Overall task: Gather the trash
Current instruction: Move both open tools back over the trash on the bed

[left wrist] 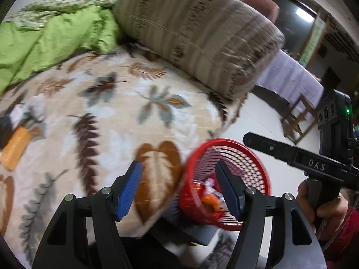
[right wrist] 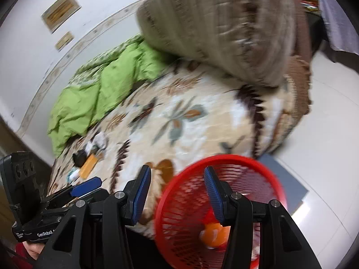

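on the far left of the bed, the remaining trash [left wrist: 15,143] lies in a small cluster on the leaf-print blanket [left wrist: 107,121]: an orange wrapper, something dark, and some white crumpled bits, too blurred to name further. behind it a green quilt [left wrist: 51,33] is bunched toward the wall, and a large striped pillow [left wrist: 197,33] sits at the head of the bed.

moving right, the left gripper [left wrist: 178,187] hangs over the bed's near edge with its blue pads spread and nothing between them. just beside the bed edge stands the red mesh basket [left wrist: 235,157], already holding some orange and white wrappers at its bottom. further right, the right gripper [right wrist: 177,192] hovers over the basket's rim, its pads also apart and empty; a hand [left wrist: 323,206] grips its handle.

this looks like the gap between drops: both tools are free above the basket, and the pile on the bed is well apart from them. the next move likely calls for swinging one gripper left across the blanket to the cluster, lowering the open pads around a single piece such as the orange wrapper, and pinching it without snagging the blanket.
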`<state>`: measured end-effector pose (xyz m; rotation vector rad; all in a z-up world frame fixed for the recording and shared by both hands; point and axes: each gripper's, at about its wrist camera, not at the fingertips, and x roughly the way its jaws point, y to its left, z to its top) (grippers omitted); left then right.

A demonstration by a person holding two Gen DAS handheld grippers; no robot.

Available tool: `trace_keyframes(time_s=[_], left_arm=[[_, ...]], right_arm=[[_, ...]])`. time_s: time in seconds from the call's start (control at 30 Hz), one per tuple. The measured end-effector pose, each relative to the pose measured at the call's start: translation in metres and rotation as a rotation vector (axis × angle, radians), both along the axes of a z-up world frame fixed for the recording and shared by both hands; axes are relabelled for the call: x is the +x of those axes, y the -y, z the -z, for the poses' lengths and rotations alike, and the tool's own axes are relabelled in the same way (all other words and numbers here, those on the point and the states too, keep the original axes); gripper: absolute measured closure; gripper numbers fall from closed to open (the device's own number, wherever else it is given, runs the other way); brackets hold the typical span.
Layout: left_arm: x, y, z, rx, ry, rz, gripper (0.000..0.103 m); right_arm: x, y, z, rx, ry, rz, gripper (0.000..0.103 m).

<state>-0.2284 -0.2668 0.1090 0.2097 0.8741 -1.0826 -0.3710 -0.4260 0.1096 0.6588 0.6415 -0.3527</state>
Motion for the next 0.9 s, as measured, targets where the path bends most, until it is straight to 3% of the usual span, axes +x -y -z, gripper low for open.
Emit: trace_keyframes(time_s=[0.7, 0.9], left_arm=[[0.113, -0.183, 0.01, -0.023, -0.007, -0.488, 0.036], [0.142, -0.229, 0.014, 0.013, 0.038, -0.596, 0.036]], right_arm=[[0.184, -0.146, 0.016, -0.093, -0.05, -0.418, 0.047], [0.223, -0.185, 0.027, -0.103, -0.044, -0.491, 0.047]])
